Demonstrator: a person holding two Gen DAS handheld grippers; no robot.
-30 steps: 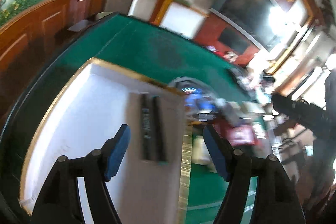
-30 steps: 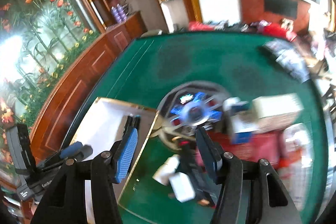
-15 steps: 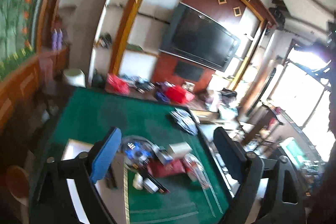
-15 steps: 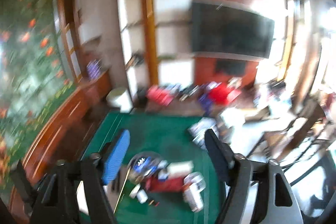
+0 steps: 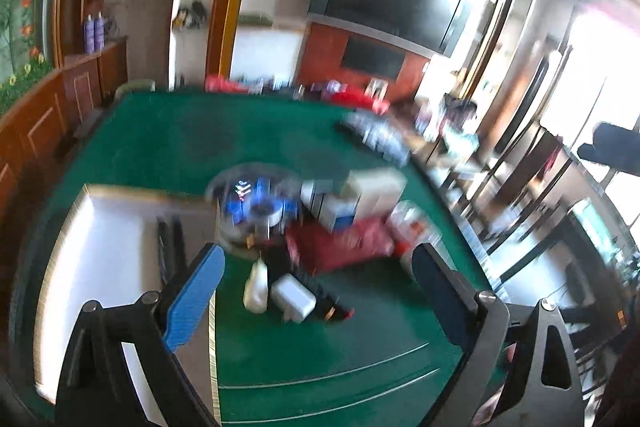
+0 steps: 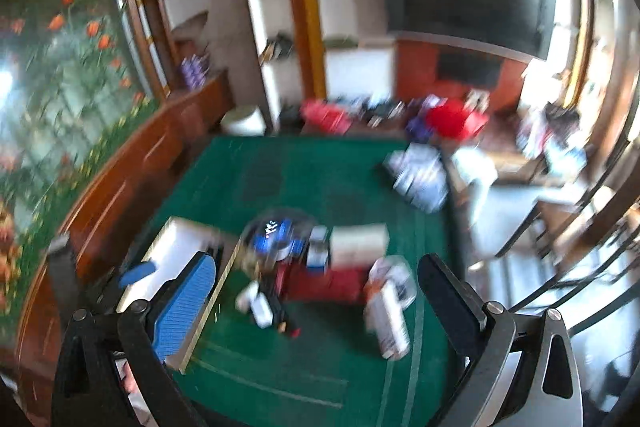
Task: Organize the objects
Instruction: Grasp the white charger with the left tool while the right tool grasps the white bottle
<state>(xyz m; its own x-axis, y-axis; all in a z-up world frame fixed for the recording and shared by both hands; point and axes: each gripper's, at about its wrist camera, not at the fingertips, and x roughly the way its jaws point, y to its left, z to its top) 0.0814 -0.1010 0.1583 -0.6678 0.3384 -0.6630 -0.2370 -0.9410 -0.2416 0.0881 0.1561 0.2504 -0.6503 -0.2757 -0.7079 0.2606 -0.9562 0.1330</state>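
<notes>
Left gripper (image 5: 316, 291) spread, empty; right gripper (image 6: 316, 291) opening, empty; clutter pile (image 5: 344, 223) lies just right of the white tray (image 5: 108, 247); descend slowly onto one item, jaws straddling it.

I see a dark television (image 5: 394, 1) upper right, purple bottles (image 5: 93, 34) on a wooden sideboard (image 5: 44, 107) far left, and a flower mural (image 6: 52, 67) at left.

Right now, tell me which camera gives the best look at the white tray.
The left wrist view: the white tray fills its lower left, gold rim and dark items inside visible. In the right wrist view the tray is smaller, blurred and partly hidden behind a gripper finger.
</notes>
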